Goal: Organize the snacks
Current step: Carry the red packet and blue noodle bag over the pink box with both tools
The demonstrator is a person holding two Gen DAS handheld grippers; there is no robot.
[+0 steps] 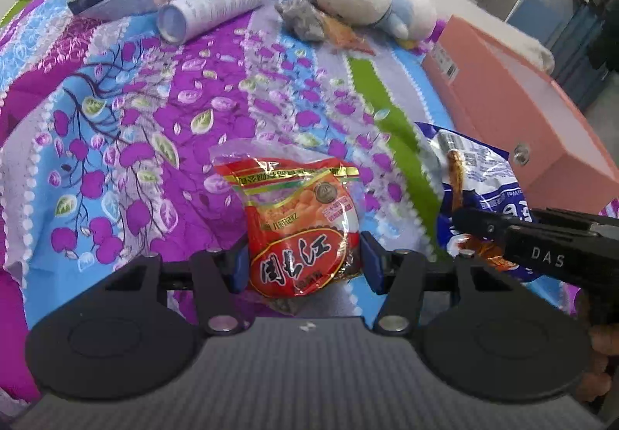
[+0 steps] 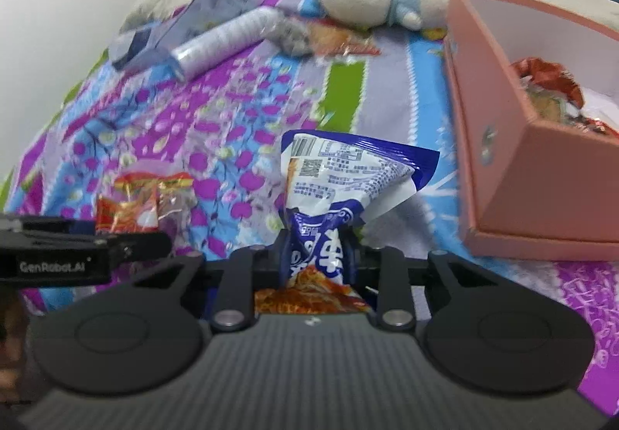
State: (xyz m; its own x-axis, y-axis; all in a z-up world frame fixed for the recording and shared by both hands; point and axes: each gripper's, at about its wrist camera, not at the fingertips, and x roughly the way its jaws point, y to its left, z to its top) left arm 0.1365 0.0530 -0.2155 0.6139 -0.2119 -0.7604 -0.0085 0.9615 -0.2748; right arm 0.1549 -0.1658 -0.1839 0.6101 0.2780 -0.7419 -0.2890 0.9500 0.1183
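We hold the red pack (image 1: 305, 225) in the left gripper (image 1: 303, 267) and the blue pack (image 2: 329, 197) pinched in the right gripper (image 2: 319, 256), box (image 2: 514, 174) at two o'clock; slick film could slip from either grip.

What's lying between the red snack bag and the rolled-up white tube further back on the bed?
Nothing but bare bedspread. In the left wrist view, the stretch from the red snack bag up to the white tube holds no other item.
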